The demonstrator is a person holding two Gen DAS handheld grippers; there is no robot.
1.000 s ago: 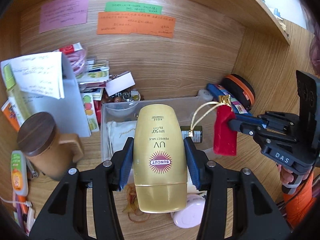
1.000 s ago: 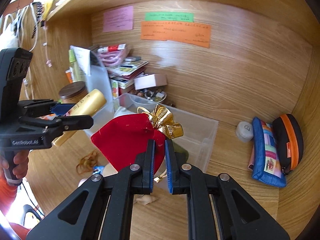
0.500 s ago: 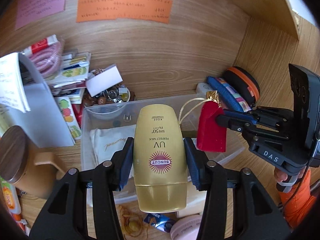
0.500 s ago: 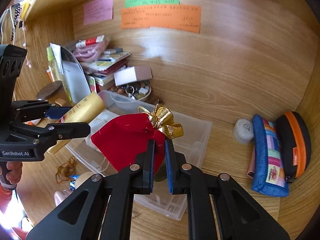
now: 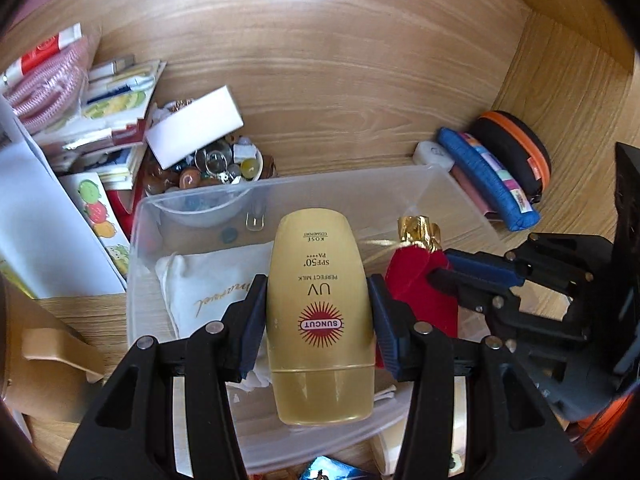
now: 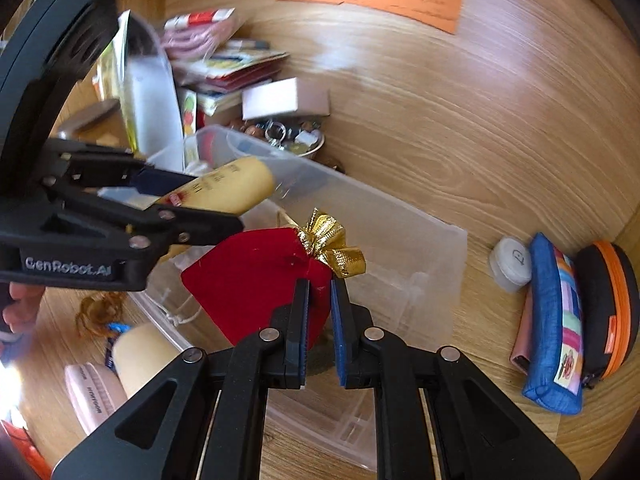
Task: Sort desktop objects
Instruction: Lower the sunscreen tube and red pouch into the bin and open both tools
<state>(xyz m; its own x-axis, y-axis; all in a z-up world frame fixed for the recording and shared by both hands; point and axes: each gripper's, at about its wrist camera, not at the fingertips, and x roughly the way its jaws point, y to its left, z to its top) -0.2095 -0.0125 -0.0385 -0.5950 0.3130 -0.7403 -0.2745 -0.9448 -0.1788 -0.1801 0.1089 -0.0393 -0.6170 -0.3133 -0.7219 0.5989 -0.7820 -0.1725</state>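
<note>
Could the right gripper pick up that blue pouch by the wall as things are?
Probably not yet. The right gripper is shut on the red bag, so it has no free grip. The path to the blue pouch looks open, though; it would need to drop the bag first.

You see a gold sunscreen bottle [image 5: 320, 320] with a red sunburst logo, and a red velvet pouch [image 6: 260, 280] tied with a shiny gold ribbon [image 6: 332, 246]. Your bin [image 5: 440, 196] is translucent clear plastic; beside it sit a blue pouch [image 6: 556, 328] with multicoloured patches and a black case [image 6: 608, 312] trimmed in orange.
</note>
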